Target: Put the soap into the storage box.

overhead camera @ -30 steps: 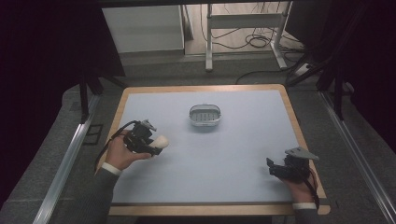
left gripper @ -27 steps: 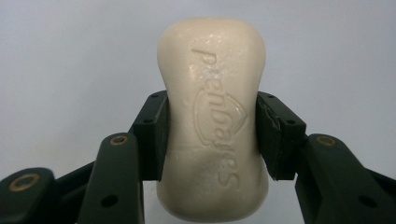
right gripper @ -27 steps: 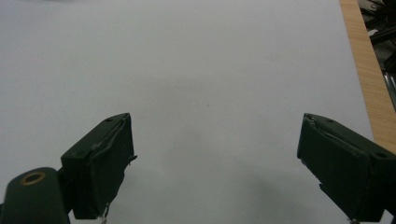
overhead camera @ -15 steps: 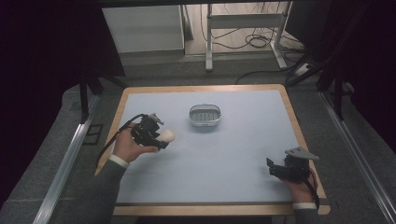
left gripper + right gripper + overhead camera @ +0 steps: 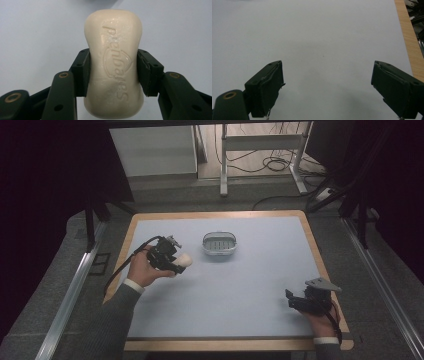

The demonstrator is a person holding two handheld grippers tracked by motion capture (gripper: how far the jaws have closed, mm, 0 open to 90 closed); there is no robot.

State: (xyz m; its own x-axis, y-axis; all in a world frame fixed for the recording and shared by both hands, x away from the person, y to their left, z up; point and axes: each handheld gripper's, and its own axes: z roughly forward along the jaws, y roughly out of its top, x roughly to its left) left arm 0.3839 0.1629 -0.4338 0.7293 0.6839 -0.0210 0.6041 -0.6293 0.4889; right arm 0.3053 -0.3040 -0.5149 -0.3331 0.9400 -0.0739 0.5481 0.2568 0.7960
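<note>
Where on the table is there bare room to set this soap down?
The soap is clamped in the left gripper. Bare mat stretches between the soap dish and the right gripper. The tightest gap lies between the left gripper and the dish.

a pale blue table with a wooden rim; cables on the floor behind.
</note>
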